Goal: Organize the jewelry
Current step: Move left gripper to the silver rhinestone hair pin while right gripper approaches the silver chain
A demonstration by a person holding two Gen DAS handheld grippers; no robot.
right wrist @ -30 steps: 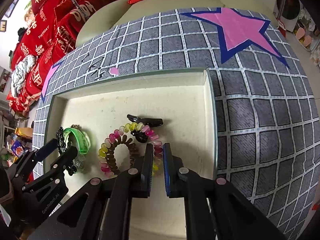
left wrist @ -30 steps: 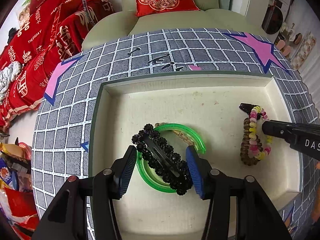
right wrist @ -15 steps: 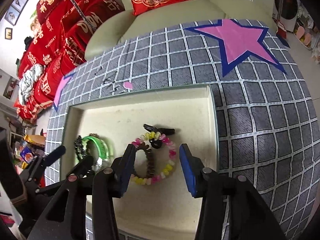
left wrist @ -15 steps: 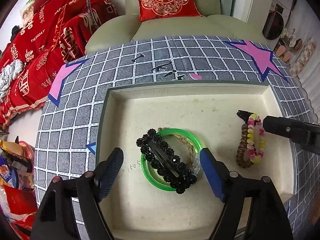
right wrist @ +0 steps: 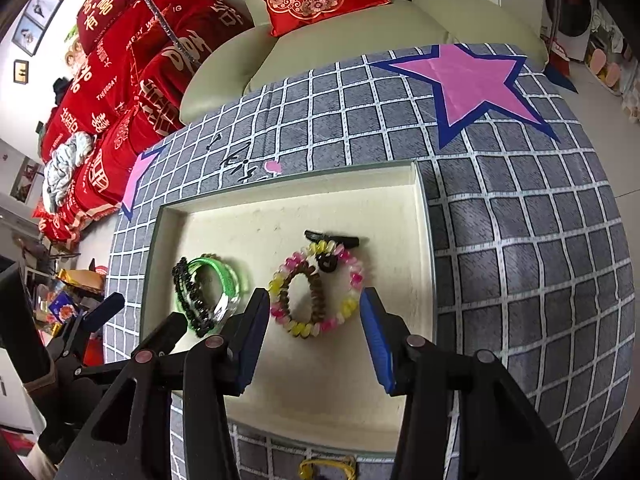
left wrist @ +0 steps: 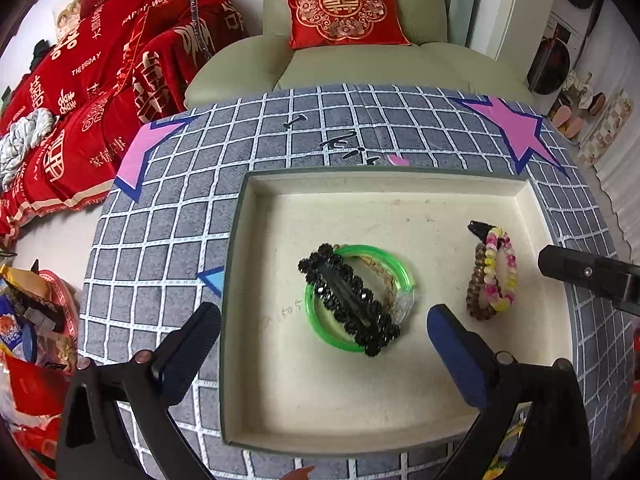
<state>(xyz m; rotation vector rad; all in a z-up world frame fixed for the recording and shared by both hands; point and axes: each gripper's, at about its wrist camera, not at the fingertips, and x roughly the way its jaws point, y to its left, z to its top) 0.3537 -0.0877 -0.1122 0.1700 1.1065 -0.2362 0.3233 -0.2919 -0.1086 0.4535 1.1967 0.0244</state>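
A cream tray (left wrist: 280, 360) (right wrist: 340, 380) lies on the grey checked cloth. In it a black beaded hair clip (left wrist: 348, 300) (right wrist: 188, 296) rests across a green bangle (left wrist: 396, 264) (right wrist: 228, 276), with a braided band under them. To the right lie a pink-and-yellow bead bracelet (left wrist: 506, 276) (right wrist: 348, 304), a brown bead bracelet (left wrist: 476, 280) (right wrist: 316, 292) and a small black clip (left wrist: 478, 227) (right wrist: 332, 240). My left gripper (left wrist: 324, 340) hovers above the hair clip, jaws still opening, nothing between them. My right gripper (right wrist: 316, 320) hovers over the bracelets, jaws opening, pads clear of them.
A pale green armchair with a red cushion (left wrist: 344, 8) stands behind the table. Red bedding (left wrist: 100, 80) is piled at the left. Pink stars (right wrist: 472, 80) mark the cloth. A yellow band (right wrist: 326, 468) lies off the tray's near edge. Clutter sits on the floor at lower left (left wrist: 28, 320).
Both grippers have opened and risen away from the tray. The left one let go of the hair clip on the green bangle; the right one let go of the bracelets.
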